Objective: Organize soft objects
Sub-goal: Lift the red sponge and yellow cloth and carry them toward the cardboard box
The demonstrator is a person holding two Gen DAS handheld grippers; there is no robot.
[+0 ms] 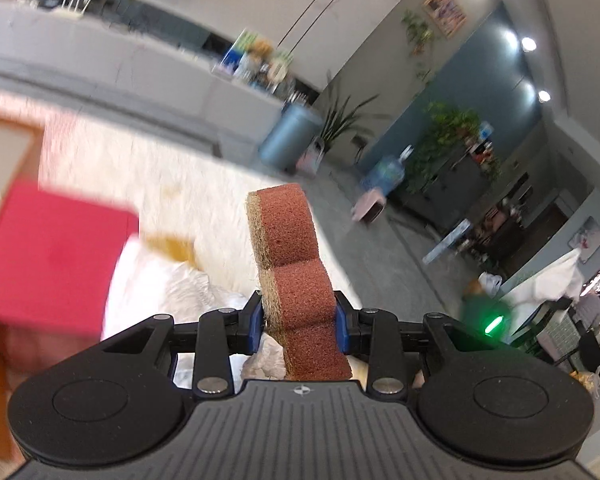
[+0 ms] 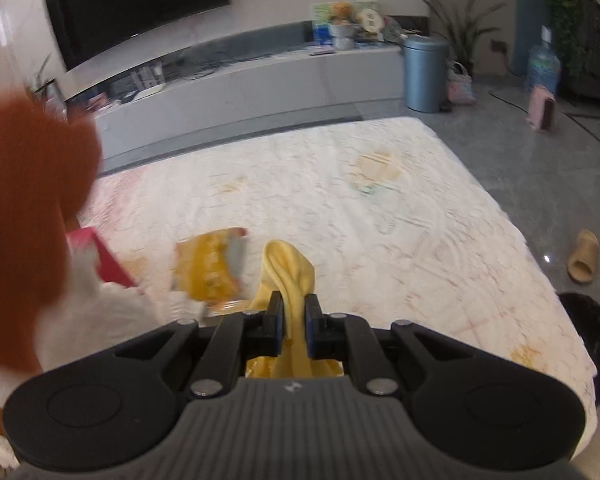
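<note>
My left gripper (image 1: pixel 299 320) is shut on a reddish-brown sponge (image 1: pixel 290 256) with a tan scouring side, held upright above the white fluffy rug (image 1: pixel 188 184). My right gripper (image 2: pixel 292 320) is shut on a yellow cloth (image 2: pixel 286 276) that bunches up between the pads and hangs below. A brown and white plush toy (image 2: pixel 24 216) fills the left edge of the right wrist view, close to the camera. A yellow packet (image 2: pixel 208 268) lies on the rug just left of the right gripper, beside a red box (image 2: pixel 100 258).
The red box (image 1: pixel 48 264) is blurred at the left of the left wrist view. The white rug (image 2: pixel 340 208) ends at grey floor on the right. A blue bin (image 2: pixel 424 72), a TV bench (image 2: pixel 240 76), a slipper (image 2: pixel 582 262) and plants stand beyond.
</note>
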